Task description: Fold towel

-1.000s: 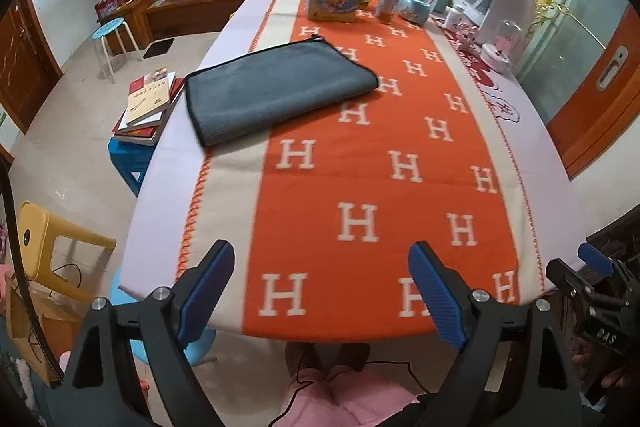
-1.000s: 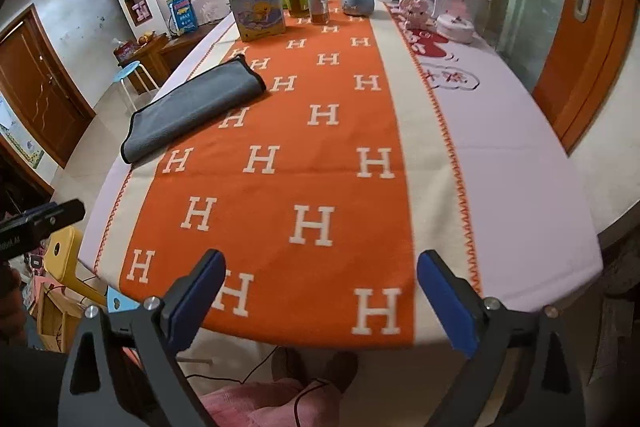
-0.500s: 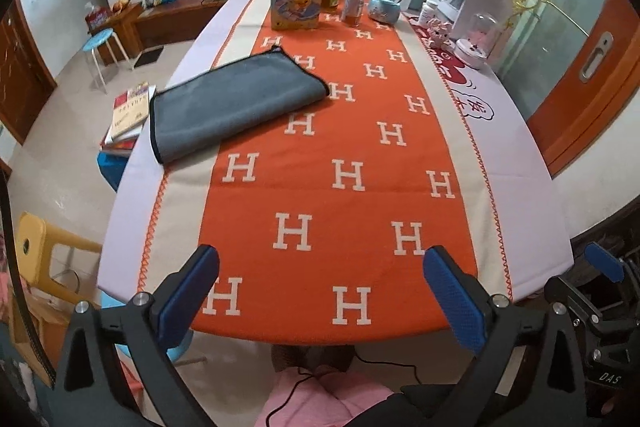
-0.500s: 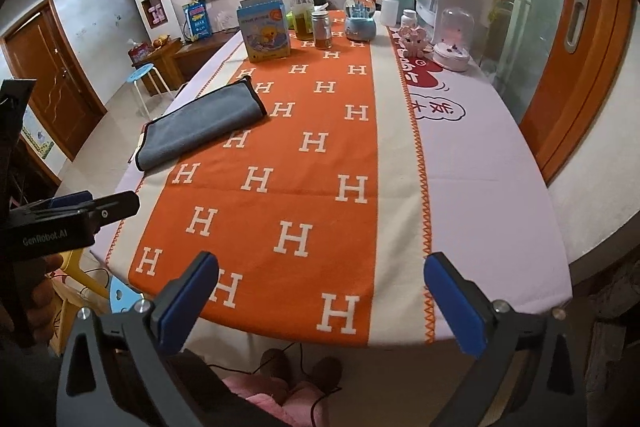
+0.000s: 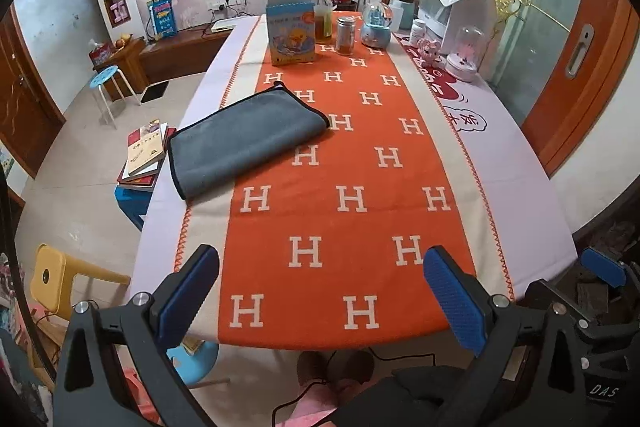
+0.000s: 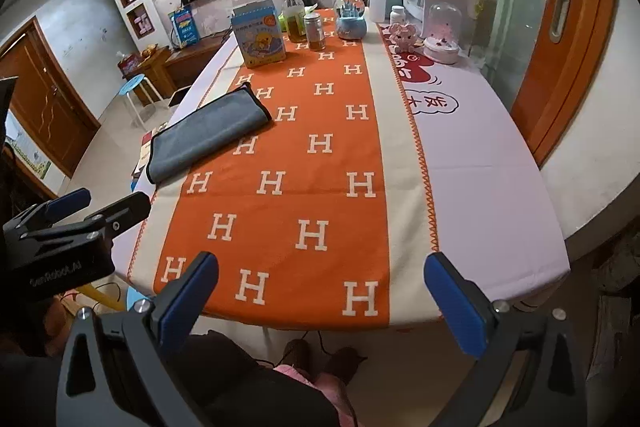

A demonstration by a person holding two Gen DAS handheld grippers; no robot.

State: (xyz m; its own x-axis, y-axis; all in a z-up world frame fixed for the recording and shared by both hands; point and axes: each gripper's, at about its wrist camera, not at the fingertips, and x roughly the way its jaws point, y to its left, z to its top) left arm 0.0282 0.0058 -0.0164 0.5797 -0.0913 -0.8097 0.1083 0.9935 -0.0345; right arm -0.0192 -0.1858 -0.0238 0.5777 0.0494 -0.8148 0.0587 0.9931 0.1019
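Observation:
A grey towel with a dark edge [image 5: 244, 141] lies folded flat on the left side of the table, partly on the orange H-patterned cloth [image 5: 344, 199]. It also shows in the right wrist view [image 6: 208, 135]. My left gripper [image 5: 320, 291] is open and empty, held off the table's near edge, well short of the towel. My right gripper [image 6: 320, 295] is open and empty too, back from the near edge. The left gripper also appears at the left of the right wrist view [image 6: 76, 219].
At the far end stand a blue box [image 5: 291, 31], a bottle [image 5: 323, 15], a jar [image 5: 345, 35], a snow globe [image 5: 376, 25] and white appliances [image 5: 452, 7]. Books on a blue stool [image 5: 146, 155] and a yellow stool [image 5: 60, 279] sit left of the table.
Both grippers have pulled back and tilted up from the table, so the towel looks farther away. The towel has not moved.

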